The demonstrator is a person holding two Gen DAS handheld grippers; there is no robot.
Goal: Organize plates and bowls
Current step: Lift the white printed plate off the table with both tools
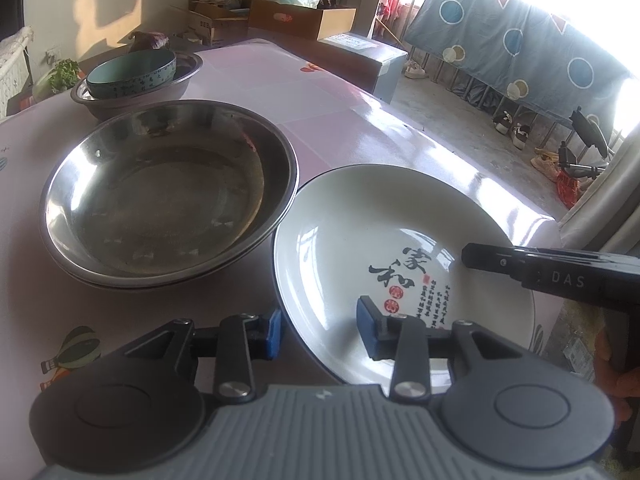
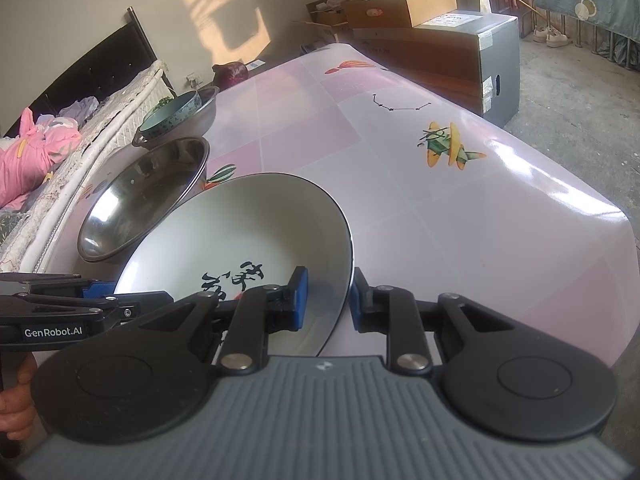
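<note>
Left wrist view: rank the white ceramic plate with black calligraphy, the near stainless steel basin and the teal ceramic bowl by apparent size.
1-2. Near stainless steel basin and white ceramic plate with black calligraphy: look alike; the plate is closer, so unsure.
3. Teal ceramic bowl: smallest, though farthest.

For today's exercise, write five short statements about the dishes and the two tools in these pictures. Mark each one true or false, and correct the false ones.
1. The white plate has black calligraphy printed inside it. True.
2. The teal bowl sits directly on the tablecloth. False: it rests inside a steel basin at the far end.
3. The right tool has one finger either side of the white plate's rim. True.
4. The large steel bowl is filled with vegetables. False: nothing lies in it.
5. The left tool is clamped on the large steel bowl. False: it is open, straddling the white plate's near rim.
</note>
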